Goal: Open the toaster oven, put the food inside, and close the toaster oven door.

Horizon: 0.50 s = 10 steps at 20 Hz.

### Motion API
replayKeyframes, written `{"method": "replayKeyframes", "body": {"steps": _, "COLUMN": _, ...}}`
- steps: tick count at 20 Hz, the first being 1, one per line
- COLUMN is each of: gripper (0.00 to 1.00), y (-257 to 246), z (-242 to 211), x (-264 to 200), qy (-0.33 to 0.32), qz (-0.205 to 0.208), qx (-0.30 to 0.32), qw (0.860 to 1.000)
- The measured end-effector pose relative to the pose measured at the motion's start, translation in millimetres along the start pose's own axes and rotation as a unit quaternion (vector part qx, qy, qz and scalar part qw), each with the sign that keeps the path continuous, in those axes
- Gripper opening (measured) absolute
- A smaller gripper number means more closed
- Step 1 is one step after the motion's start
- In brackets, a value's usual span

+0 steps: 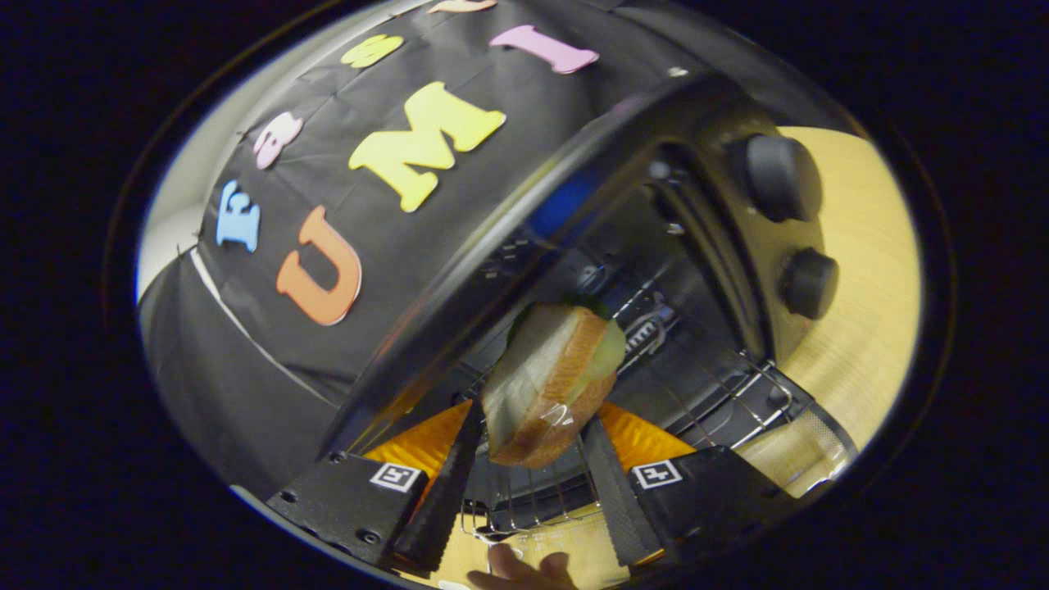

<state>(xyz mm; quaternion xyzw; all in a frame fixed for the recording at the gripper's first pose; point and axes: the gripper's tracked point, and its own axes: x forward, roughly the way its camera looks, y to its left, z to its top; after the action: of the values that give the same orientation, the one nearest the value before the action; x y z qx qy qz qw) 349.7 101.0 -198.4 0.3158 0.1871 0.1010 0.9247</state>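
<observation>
Sandwich (549, 381): 2 slices of pale bread with a tan crust; a green layer, likely lettuce, peeks out along the far edge and at the top. A glossy sheen on the lower crust suggests a plastic surface or wrap. It is tilted, with 1 flat white face turned toward the left finger.
Sandwich position: between the 2 fingers and reaching past their tips, held above the wire rack (533, 500) at the mouth of the toaster oven.
Gripper (531, 426): its fingers are set at a middling width. The left finger (447, 483) meets the sandwich's lower corner; the right finger (615, 492) lies close to the crust, though contact there cannot be made out for certain.
Toaster oven (697, 246): black body, seen at a strong slant; its cavity is open and dark, with rack wires and metal fittings visible inside.
Knobs: 2 round black knobs on the control panel to the right of the cavity, an upper knob (778, 176) and a lower knob (810, 283).
Door (807, 447): lowered, its glass pane lying nearly flat below the cavity, beyond the right finger.
Table (869, 311): light wood grain, to the right of the oven.
Hand (520, 569): a person's fingertips show below the rack, just behind the fingers.
</observation>
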Motion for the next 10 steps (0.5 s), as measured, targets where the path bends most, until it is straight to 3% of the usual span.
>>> {"method": "replayKeyframes", "body": {"steps": 4, "gripper": 1.00, "y": -2, "z": -14, "x": -12, "qy": 0.047, "qz": -0.051, "qx": -0.110, "qw": 0.992}}
{"method": "replayKeyframes", "body": {"steps": 10, "gripper": 1.00, "y": -9, "z": -36, "x": -46, "qy": 0.091, "qz": -0.099, "qx": -0.228, "qw": 0.964}}
